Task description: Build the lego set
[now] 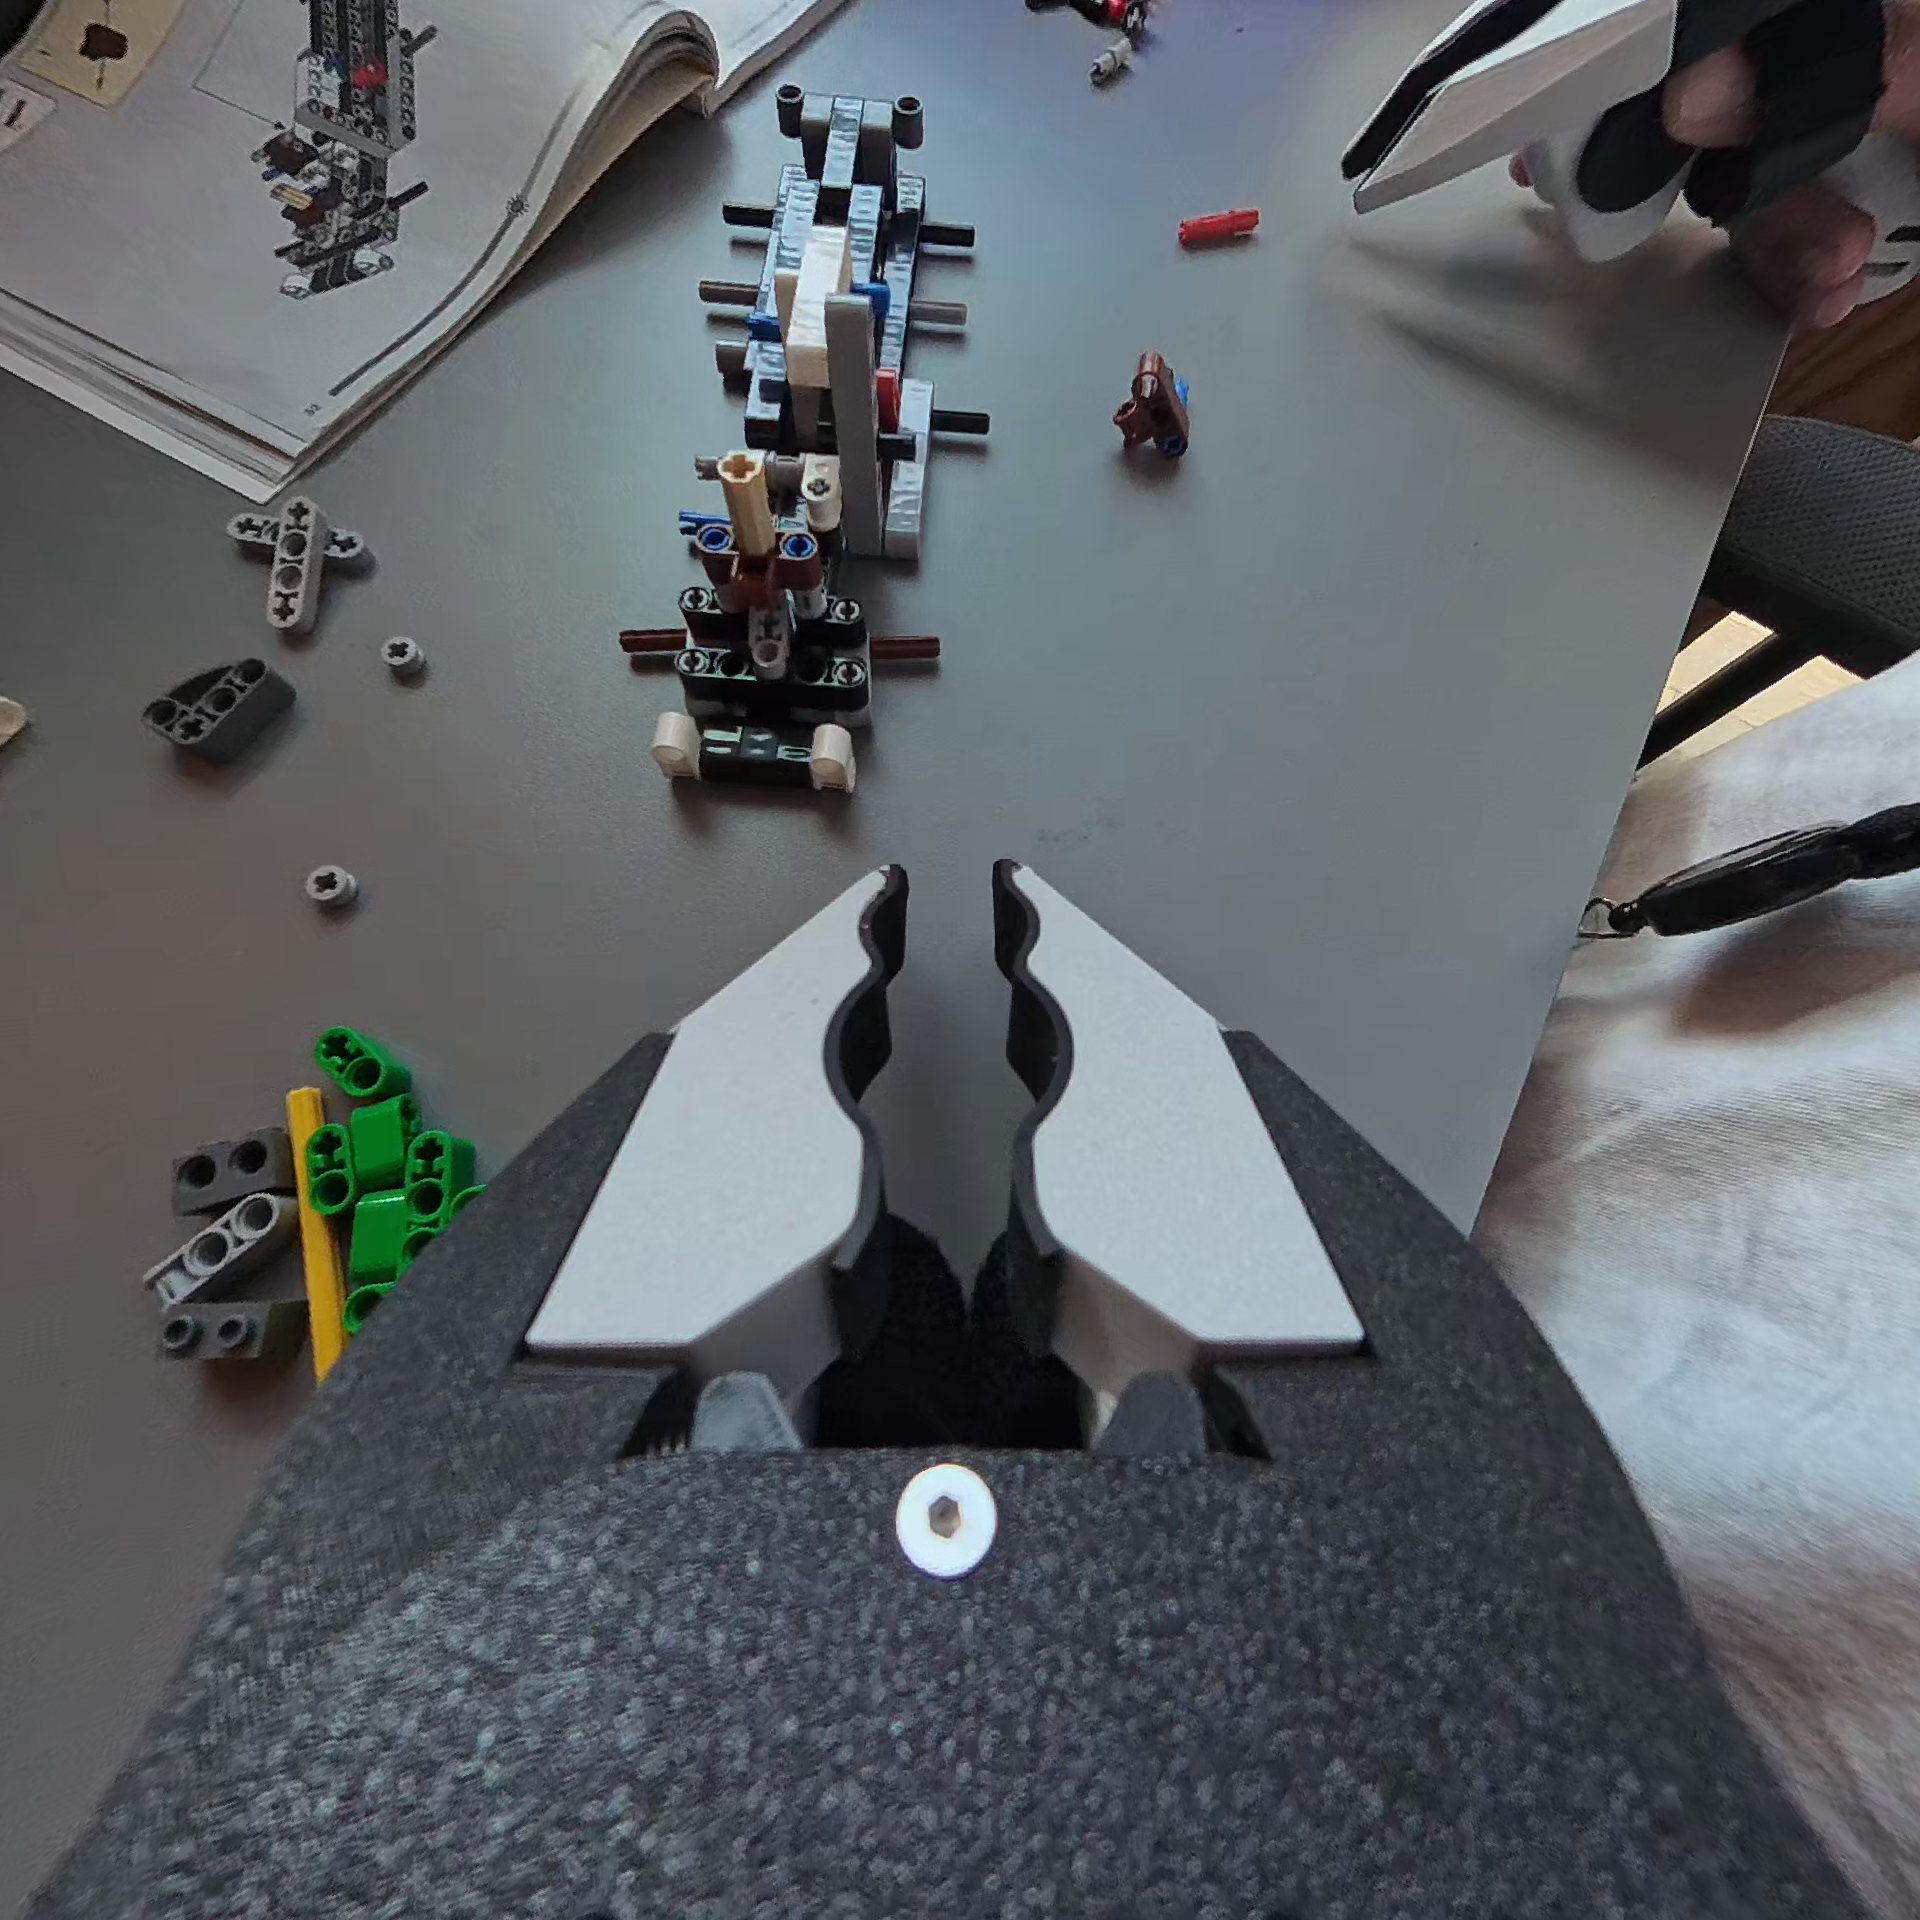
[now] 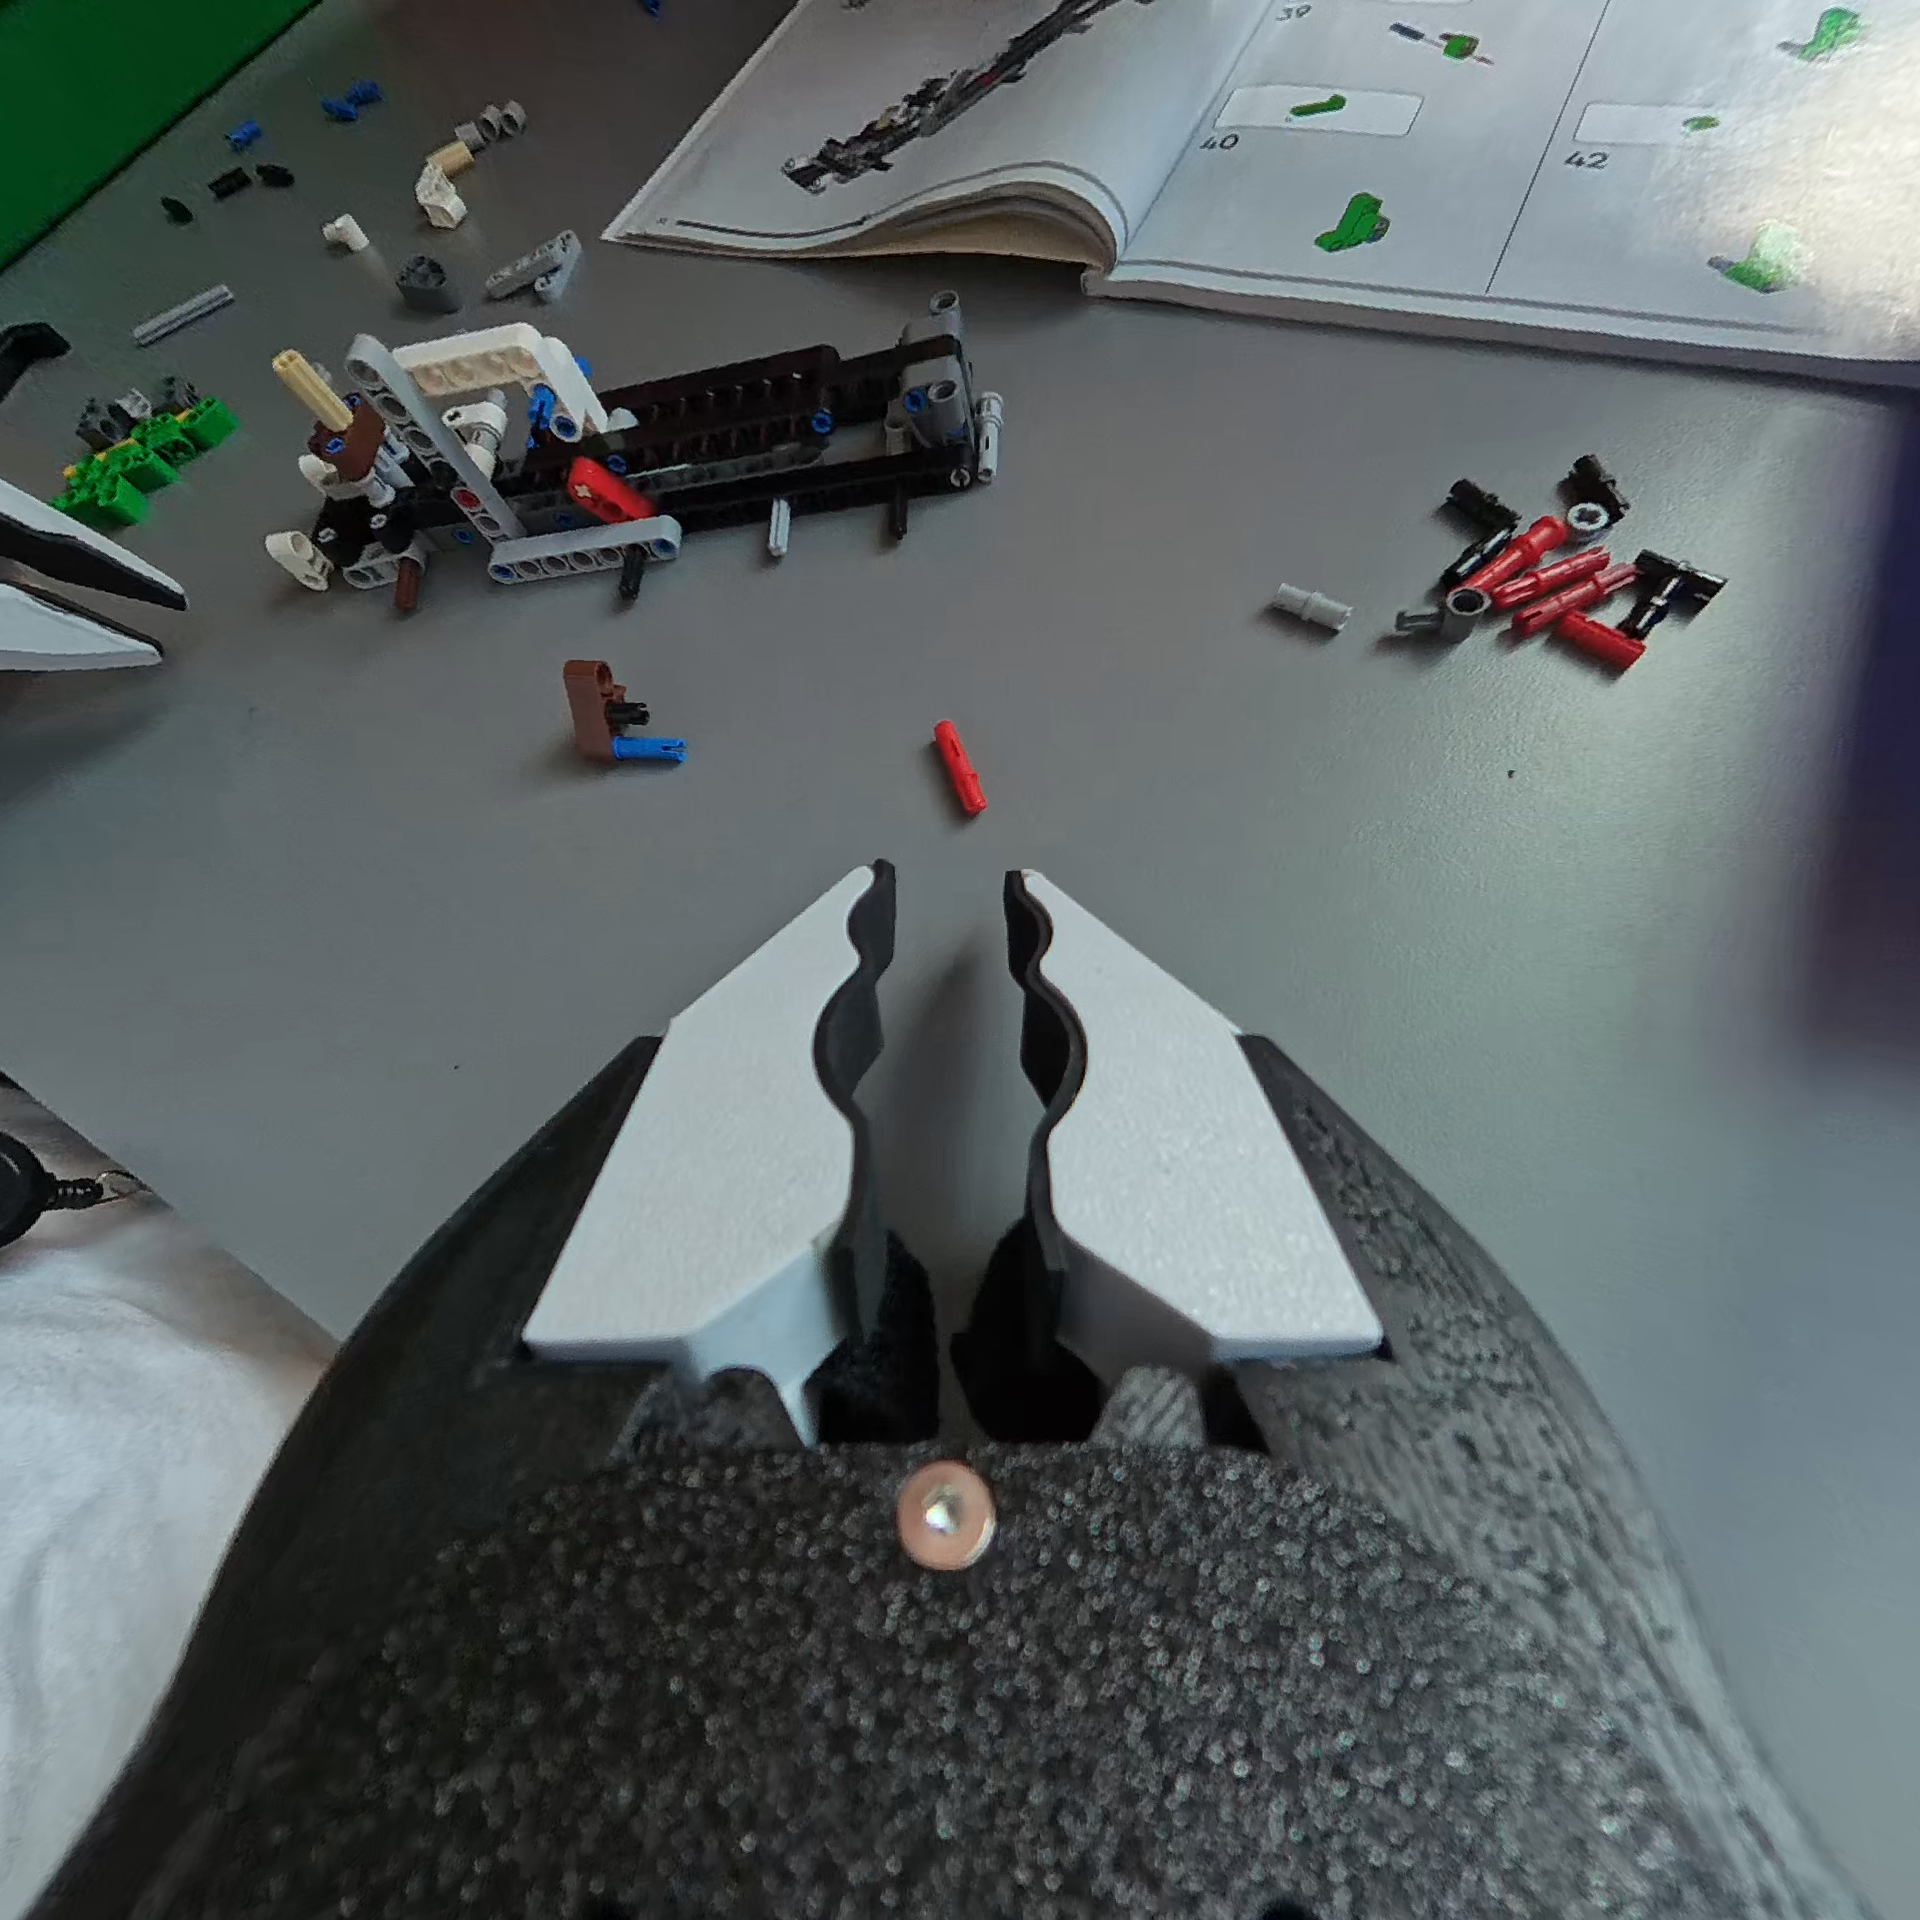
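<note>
Red pin is lying just ahead of right gripper; both grippers are standing slightly open and empty, left gripper facing the chassis. Next is probably picking the pin, needing a precise pinch.

Loose pin right of connector, apparently apart.

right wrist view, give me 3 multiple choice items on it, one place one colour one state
1. Where does the lone red pin lie?
A. just ahead of the right gripper's fingertips
B. on the instruction booklet
C. inside the lego model

2. What colour is the pin in the small brown piece?
A. yellow
B. blue
C. green

3. How is the right gripper?
A. shut on a pin
B. holding the booklet
C. open, empty

Answers: 1 A, bare table all round it; 2 B, blue pin sticks out sideways; 3 C, gap between fingers, nothing in it.
</note>
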### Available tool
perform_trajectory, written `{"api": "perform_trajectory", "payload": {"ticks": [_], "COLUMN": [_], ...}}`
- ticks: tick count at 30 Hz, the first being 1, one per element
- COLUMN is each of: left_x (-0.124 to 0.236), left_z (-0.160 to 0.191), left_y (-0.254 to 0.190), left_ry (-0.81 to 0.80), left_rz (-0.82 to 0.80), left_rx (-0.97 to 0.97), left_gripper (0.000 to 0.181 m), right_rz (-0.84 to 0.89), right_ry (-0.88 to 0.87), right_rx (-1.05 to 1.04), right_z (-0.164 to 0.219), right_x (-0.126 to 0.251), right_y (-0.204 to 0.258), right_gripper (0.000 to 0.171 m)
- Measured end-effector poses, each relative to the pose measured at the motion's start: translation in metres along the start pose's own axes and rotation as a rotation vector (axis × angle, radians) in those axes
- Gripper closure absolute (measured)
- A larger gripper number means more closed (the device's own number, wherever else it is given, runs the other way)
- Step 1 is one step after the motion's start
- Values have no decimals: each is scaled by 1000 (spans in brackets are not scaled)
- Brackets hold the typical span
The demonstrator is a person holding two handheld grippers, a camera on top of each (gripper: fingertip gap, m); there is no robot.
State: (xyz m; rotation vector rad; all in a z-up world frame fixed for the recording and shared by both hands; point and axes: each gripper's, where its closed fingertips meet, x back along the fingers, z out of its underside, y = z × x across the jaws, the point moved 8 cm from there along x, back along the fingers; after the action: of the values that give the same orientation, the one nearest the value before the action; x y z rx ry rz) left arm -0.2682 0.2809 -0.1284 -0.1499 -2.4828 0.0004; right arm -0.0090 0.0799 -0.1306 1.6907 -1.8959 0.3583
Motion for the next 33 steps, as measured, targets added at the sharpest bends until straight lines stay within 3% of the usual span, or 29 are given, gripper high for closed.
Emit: {"api": "perform_trajectory", "payload": {"ticks": [1, 13, 23, 33], "left_x": [0, -1, -1, -3], "left_z": [0, 1, 1, 2], "left_y": [0, 3, 3, 1], "left_ry": [-3, 14, 11, 25], "left_rz": [-1, 1, -1, 10], "left_rx": [2, 34, 26, 10], "left_gripper": [166, 165, 165, 165], "right_rz": [-4, -117, -154, -238], "right_ry": [-8, -157, -142, -140], "right_rx": [-15, -254, -270, -302], "right_z": [0, -2, -2, -4], "right_x": [1, 14, 12, 12], "right_y": [-1, -20, -20, -24], "right_gripper": [151, 154, 155, 171]}}
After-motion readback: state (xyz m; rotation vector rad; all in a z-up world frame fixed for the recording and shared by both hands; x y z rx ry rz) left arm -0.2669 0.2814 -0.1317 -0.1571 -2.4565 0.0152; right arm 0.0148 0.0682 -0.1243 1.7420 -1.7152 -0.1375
